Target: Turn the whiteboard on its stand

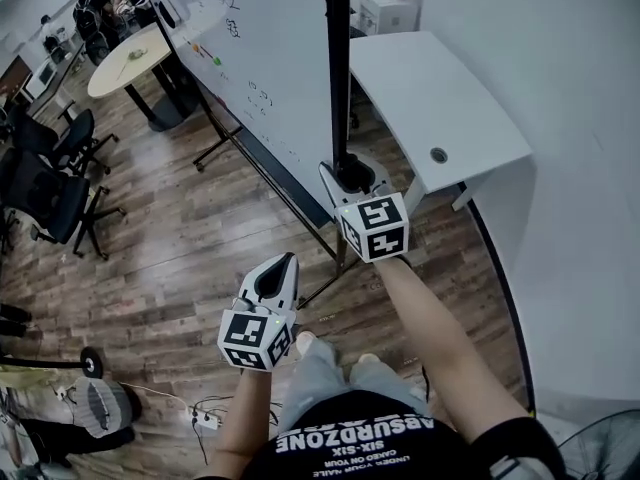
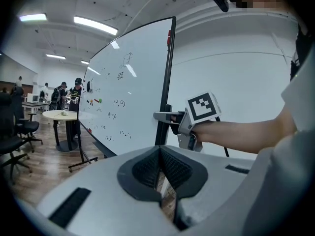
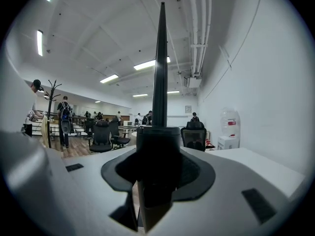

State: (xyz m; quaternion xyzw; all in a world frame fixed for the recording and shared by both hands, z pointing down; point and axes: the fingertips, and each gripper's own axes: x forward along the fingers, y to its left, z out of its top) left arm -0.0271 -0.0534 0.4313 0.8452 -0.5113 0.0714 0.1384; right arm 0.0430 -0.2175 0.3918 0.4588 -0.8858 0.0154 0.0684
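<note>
White and dotted with small drawings, the whiteboard is standing upright on its wheeled stand over the wooden floor, its face running away from you toward the far end of the room. You are holding your right tool at the near edge of the whiteboard, where the black post is framing that edge; the jaws are sitting on either side of this post and pinching it, and in the right gripper view the post is filling the space between the pads and rising straight up from them. Your left tool is hanging on the drawn-on side of the whiteboard, well apart from it and nearer to you than the right tool, touching nothing; its jaws are pressed together at the tips with nothing between them. A white tabletop is standing on the other side of the whiteboard, close behind its near edge. At the far end of the whiteboard a round tabletop is sitting just beside the stand, with several people gathering round it, and black office chairs are standing well out from the whiteboard's drawn-on face.
</note>
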